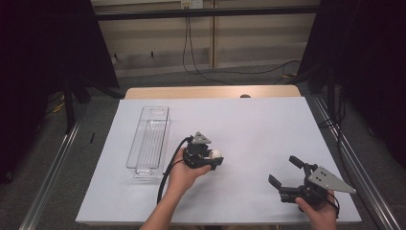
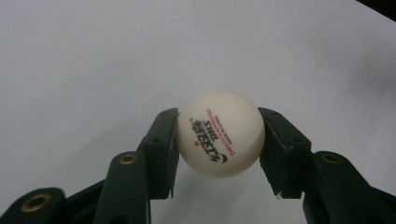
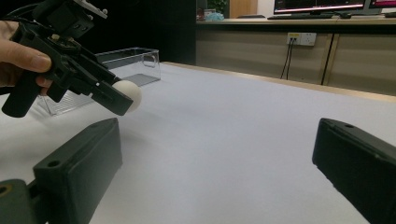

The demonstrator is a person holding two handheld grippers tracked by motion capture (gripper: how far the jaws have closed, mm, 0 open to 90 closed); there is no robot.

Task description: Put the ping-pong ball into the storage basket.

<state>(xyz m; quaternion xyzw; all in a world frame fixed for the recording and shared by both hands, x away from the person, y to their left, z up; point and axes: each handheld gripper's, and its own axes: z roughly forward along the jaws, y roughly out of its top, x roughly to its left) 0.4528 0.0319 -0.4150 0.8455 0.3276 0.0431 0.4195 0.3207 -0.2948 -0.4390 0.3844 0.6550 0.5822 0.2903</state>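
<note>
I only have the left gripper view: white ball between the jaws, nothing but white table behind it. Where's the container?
Observer: A clear plastic bin stands on the table to the left of the left gripper in the high view, long side running away from the person.
Operator: Ball off the table?
Observer: Yes. The right gripper view shows the table tennis ball held above the white surface, apart from it.
Operator: Right gripper busy?
Observer: No. The right gripper sits near the table's right front corner, jaws wide apart with nothing between them.
</note>
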